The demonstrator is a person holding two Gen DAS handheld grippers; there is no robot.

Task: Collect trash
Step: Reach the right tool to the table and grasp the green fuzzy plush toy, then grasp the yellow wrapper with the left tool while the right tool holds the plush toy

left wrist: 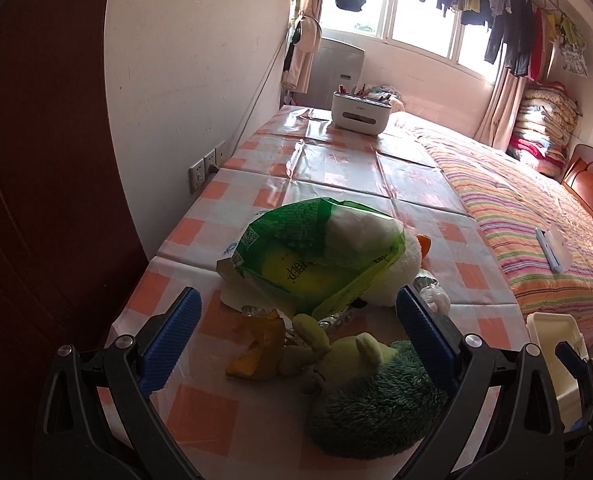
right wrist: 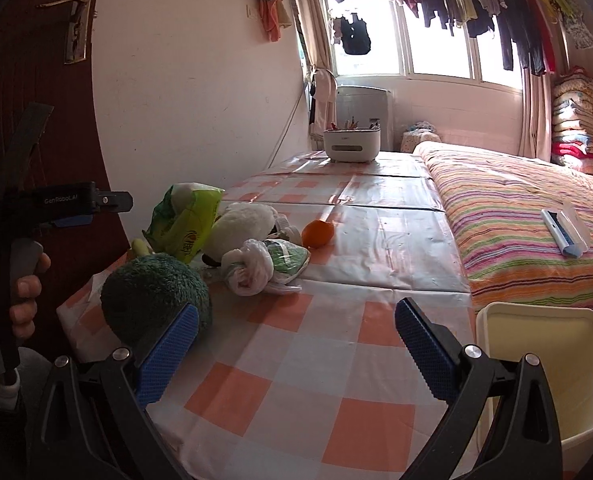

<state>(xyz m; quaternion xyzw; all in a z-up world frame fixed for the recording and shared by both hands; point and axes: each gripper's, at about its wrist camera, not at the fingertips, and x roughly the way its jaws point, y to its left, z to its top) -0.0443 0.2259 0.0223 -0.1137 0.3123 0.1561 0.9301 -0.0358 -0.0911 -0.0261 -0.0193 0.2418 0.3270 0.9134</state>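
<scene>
Because the trash lay heaped among toys, I set things up this way:

Left gripper (left wrist: 298,332): I held its 2 blue pads spread wide and empty, low over the checked tablecloth (left wrist: 336,168), so the heap sat framed between them and nothing was pinched.

Right gripper (right wrist: 296,344): I kept its fingers apart as well, gripping nothing, over bare cloth just beside the bin, likely so it could serve the drop-off side.

Green wrapper (left wrist: 312,256): this crumpled plastic bag was draped over the white plush toy (left wrist: 400,268), touching it; I judged it the nearest trash to my left pads.

Yellow wrapper (left wrist: 256,348): it lay flat on the cloth, touching the green plush toy (left wrist: 372,396), which was no trash and would need avoiding.

Knotted white plastic bag (right wrist: 248,266): it sat on the table against a flattened green-and-white packet (right wrist: 288,258), clear of the toys, so an easy pick for my right.

Orange (right wrist: 317,233): near the packet; whether it was trash I could not tell.

Cream bin (right wrist: 536,364): it stood off the table's corner, between table and bed, within my right's reach, and it looked empty.

Risk: thin film could snag the plush beneath.
</scene>
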